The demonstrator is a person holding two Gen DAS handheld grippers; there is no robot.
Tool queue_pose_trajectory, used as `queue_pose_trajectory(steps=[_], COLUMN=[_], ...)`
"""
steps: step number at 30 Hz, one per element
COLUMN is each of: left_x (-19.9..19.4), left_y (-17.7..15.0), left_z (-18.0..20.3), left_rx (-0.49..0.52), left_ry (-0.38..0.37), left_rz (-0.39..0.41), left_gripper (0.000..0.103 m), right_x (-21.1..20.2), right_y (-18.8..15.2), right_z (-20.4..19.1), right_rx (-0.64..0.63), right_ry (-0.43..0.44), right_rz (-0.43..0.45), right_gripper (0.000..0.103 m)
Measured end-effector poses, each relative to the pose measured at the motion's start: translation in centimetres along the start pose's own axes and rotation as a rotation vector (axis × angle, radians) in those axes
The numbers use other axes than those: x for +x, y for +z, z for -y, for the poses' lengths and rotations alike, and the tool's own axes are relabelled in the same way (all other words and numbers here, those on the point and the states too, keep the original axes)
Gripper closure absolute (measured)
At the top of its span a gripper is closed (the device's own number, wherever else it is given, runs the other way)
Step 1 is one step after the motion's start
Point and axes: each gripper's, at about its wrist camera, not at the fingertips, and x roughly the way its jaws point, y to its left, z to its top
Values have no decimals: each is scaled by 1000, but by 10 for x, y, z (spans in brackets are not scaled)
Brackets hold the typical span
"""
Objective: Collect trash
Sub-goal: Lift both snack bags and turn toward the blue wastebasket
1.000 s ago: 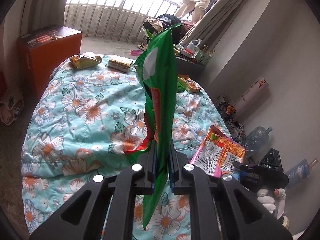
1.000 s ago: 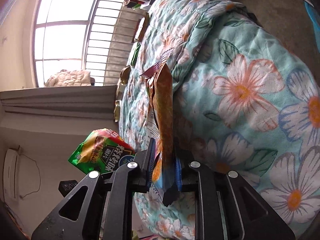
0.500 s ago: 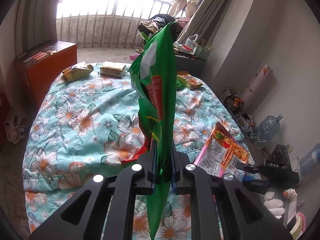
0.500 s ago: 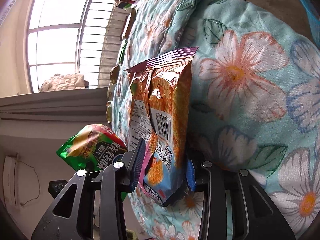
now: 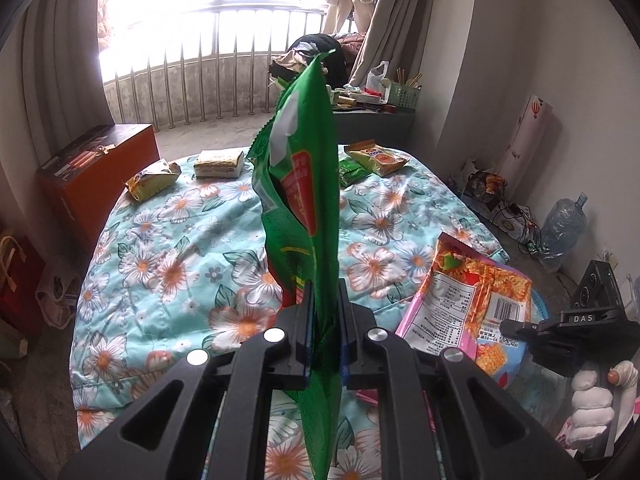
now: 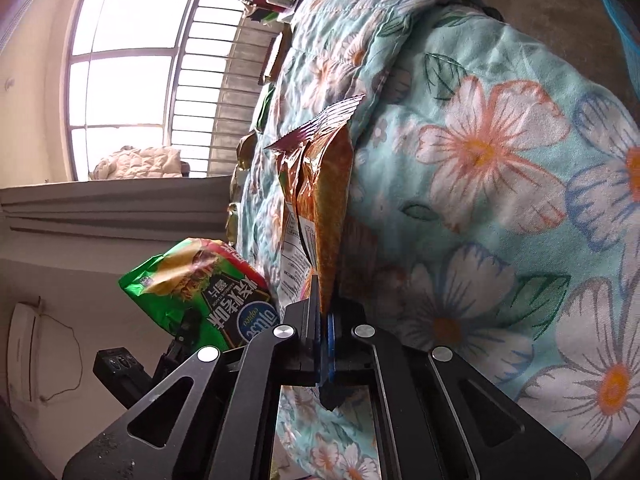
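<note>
- Since the earlier frames your right gripper (image 6: 325, 320) has let its jaws out and then closed them again; the orange snack packet (image 6: 320, 200) between them, which turned flat-on for a moment, is back edge-on and pinched thin at its lower end.
- Your left gripper (image 5: 325, 312) has swung across the bed, so more of the right-hand floor now shows; its jaws are nearly closed on the green snack bag (image 5: 300, 200), which stands upright above them.
- Both packets are lifted clear of the floral quilt (image 5: 180, 240), one per hand.
- Still lying at the far end of the quilt: a yellow wrapper (image 5: 152, 180), a pale biscuit pack (image 5: 219, 163), a small green wrapper (image 5: 352, 172) and an orange-yellow packet (image 5: 376, 160).
- No bin shows for certain in either view, so you have nowhere confirmed to drop these.
- Judgement: early to middle of the job — two pieces in hand, none seen binned, four left.
</note>
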Motion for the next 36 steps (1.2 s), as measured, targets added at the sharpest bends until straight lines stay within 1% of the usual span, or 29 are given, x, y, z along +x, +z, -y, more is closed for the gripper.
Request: queue_pose_trajectory(steps=[8,14,19,28,36], left_x=[1,-3,-8,-18,-28], left_y=[2,6,8,11,12], left_z=[17,27,32,41,51], left_rx=[88,134,156,176,201], left_ry=[66,93,104,107,103], left_rz=[12,32,50,79,105], left_gripper=[94,94,94,94,94], right_x=[-22,-36,-44,-47,-61], right_y=[3,4,3,0,-3], right_z=[-4,2,8,11,20], right_rx=[-3,-7,-9,-14,-17], right_ry=[64,82,92,109,130], right_rz=[13,37,54,75,94], right_gripper=[103,103,103,103,103])
